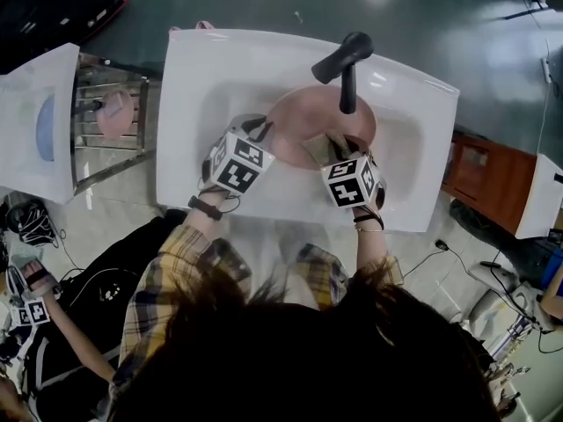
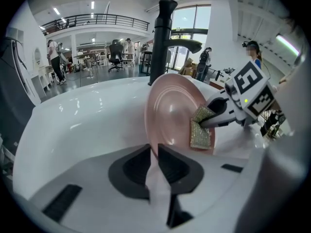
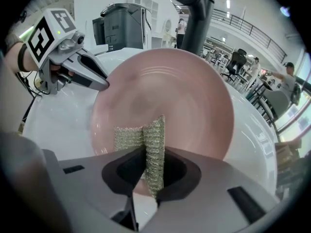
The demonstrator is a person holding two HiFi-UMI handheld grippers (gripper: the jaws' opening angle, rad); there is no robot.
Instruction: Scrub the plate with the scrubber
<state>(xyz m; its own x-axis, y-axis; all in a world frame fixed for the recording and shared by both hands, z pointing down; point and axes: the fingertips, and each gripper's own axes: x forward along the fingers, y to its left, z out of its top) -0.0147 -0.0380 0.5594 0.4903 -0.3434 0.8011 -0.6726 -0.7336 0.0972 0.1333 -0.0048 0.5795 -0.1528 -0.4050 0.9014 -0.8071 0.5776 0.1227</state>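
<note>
Standing tilted on its edge in the white sink [image 1: 202,77], the pink plate [image 3: 165,91] is pinched at its near rim by the closed fingers of the left gripper [image 2: 154,152]. The gold mesh scrubber [image 3: 153,135] lies folded against the plate's face, gripped between the fingers of the right gripper [image 3: 146,157]. A black faucet [image 1: 346,60] rises just behind the plate, and the person's plaid sleeves [image 1: 176,271] show below the sink

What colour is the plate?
The plate is pale pink, best seen in the right gripper view.
</note>
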